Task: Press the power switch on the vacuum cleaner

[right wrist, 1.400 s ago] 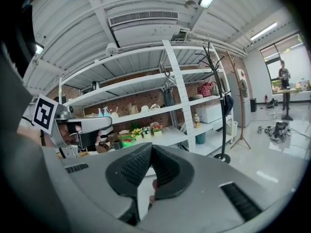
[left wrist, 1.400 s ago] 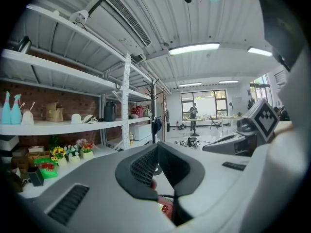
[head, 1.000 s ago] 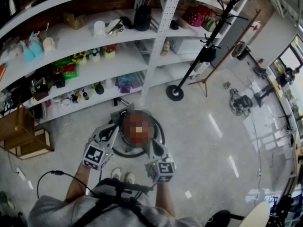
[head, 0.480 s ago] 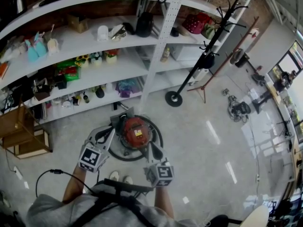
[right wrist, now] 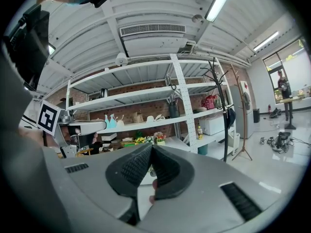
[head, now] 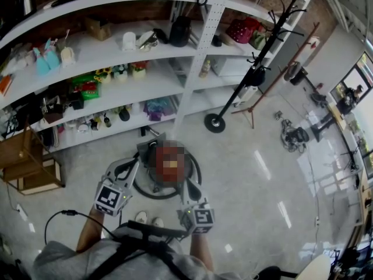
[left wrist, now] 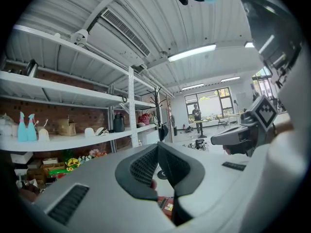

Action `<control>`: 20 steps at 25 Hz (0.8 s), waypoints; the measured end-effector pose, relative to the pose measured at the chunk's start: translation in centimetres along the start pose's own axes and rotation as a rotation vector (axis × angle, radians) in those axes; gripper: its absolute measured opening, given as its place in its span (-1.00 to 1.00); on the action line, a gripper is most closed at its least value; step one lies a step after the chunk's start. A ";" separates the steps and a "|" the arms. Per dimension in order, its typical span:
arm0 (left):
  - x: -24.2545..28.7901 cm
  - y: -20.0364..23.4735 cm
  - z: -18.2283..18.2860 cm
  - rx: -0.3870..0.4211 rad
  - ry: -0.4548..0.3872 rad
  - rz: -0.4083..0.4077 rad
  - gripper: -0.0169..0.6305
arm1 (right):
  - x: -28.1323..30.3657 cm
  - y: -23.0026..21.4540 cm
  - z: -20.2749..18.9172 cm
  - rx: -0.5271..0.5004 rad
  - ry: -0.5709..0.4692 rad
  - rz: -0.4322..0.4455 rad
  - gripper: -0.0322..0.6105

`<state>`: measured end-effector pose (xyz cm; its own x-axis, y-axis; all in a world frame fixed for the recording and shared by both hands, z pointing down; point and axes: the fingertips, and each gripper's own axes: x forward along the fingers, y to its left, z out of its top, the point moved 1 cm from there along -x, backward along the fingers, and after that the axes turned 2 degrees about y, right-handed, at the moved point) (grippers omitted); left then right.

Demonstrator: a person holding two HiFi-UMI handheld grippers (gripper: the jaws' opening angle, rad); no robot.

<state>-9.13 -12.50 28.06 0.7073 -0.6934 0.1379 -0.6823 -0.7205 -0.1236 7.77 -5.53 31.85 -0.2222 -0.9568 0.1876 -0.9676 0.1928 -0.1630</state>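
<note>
- The pale glossy floor (head: 250,174) fills the middle and right of the head view.
- White shelves (head: 175,69) curve across the top of the frame, crowded with small goods.
- A black coat stand (head: 245,74) leans from the upper right down to its round foot just right of centre.
- The vacuum (head: 150,191) sits on the floor at centre frame, below the shelves and above the person's feet. It has a dark round base, and its top is mostly behind a mosaic patch. In the left gripper view a bit of its red body (left wrist: 165,205) shows low in the frame, under the tongs.
- A wooden crate (head: 26,165) stands at the left edge.
- The left tongs (head: 137,162) (left wrist: 157,147) reach to the vacuum's left side. The tips are pressed together with nothing between them.
- The right tongs (head: 186,184) (right wrist: 151,148) are at the vacuum's lower right edge, likewise closed tip to tip and empty.
- Whether either pair touches the vacuum cannot be told.
- A black cable (head: 64,214) loops on the floor at lower left.
- Two white shoes (head: 149,219) show between the person's arms.
</note>
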 end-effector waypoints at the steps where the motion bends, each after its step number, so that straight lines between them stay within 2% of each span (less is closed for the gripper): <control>1: -0.1 0.0 -0.1 -0.004 0.004 0.001 -0.92 | 0.0 -0.1 -0.1 -0.001 -0.004 0.000 -0.86; 12: 0.1 0.2 -0.2 0.026 0.005 0.000 -0.92 | -0.5 -0.4 0.0 0.002 -0.001 -0.025 -0.86; 20: 0.1 -0.2 -0.3 0.007 0.007 -0.005 -0.92 | -0.3 0.1 -0.3 -0.009 0.012 -0.012 -0.86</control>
<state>-8.98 -12.42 28.35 0.7097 -0.6895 0.1450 -0.6771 -0.7243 -0.1300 7.72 -5.17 32.06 -0.2119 -0.9564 0.2012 -0.9713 0.1834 -0.1516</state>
